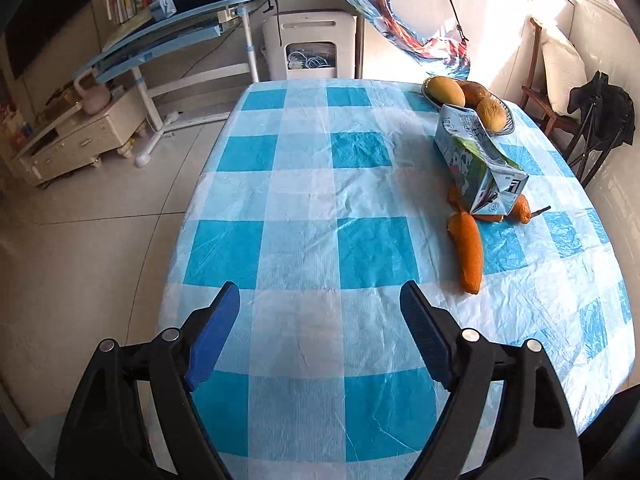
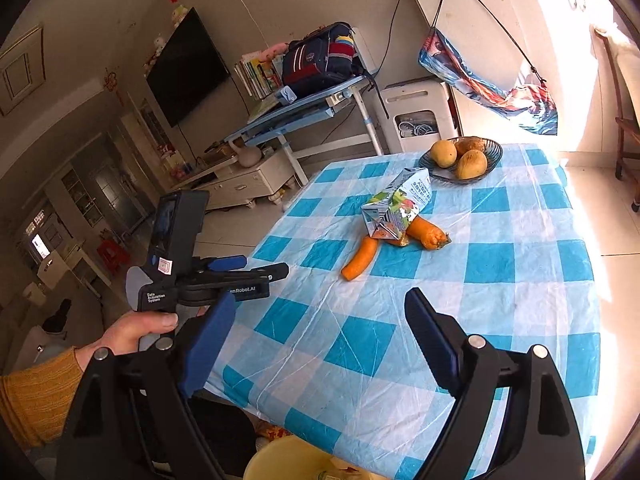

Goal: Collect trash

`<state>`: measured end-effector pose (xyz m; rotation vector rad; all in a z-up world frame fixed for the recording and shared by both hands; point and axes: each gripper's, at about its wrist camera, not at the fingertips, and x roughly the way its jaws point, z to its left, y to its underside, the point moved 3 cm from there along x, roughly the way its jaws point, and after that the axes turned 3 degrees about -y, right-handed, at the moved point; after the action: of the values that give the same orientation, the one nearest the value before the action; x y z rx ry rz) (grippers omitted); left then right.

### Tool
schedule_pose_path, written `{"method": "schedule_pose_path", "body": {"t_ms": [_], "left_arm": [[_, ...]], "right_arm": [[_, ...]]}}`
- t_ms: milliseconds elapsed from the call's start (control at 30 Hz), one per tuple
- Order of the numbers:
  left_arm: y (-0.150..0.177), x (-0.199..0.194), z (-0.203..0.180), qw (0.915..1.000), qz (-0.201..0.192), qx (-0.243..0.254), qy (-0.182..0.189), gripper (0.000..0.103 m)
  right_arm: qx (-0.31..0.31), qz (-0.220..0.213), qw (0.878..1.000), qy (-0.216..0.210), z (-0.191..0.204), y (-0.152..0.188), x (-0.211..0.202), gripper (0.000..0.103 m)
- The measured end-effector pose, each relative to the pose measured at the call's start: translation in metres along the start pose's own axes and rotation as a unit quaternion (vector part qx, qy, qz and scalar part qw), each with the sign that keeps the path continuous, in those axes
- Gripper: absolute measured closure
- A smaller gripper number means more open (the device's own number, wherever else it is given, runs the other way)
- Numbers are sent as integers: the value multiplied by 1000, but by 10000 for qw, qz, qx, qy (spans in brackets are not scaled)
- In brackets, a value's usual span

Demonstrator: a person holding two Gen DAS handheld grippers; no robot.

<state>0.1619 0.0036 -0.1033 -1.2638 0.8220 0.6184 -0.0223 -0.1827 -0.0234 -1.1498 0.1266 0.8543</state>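
Note:
A crushed milk carton point(image 1: 478, 164) lies on the blue-checked table point(image 1: 320, 184), resting on orange peel pieces point(image 1: 468, 252). The carton point(image 2: 396, 208) and peels point(image 2: 360, 260) also show in the right wrist view. My left gripper point(image 1: 320, 300) is open and empty above the table's near part, left of the trash. It shows in the right wrist view point(image 2: 256, 266) held at the table's left edge. My right gripper point(image 2: 320, 308) is open and empty, nearer than the trash. A yellow bin point(image 2: 288, 460) sits below the table's near edge.
A dark bowl point(image 1: 504, 114) with mangoes point(image 1: 446, 90) stands behind the carton; it also shows in the right wrist view point(image 2: 492, 156). A blue desk point(image 1: 172, 36), a white appliance point(image 1: 312, 48) and a wooden chair point(image 1: 556, 80) stand around the table.

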Motion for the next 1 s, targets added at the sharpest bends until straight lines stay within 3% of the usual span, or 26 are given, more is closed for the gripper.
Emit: {"method": "schedule_pose_path", "body": {"t_ms": [133,267,667,1000], "left_arm": [[-27,43,-9,9998,152,-19,137,22],[-36,64,-26,9997,69,239,80,7],[-40,70,-30,9996,26,153,233,7],[-40,71,-30,9996,25,151,235,7]], "right_arm": [[-195,113,9997,55,3,-2,8,19],[-177,187,9997,-16,1,-6,17,18],[-108,367,9993,-21,6,-4,32,18],[-562,581,9964,269,31,15,34,17]]}}
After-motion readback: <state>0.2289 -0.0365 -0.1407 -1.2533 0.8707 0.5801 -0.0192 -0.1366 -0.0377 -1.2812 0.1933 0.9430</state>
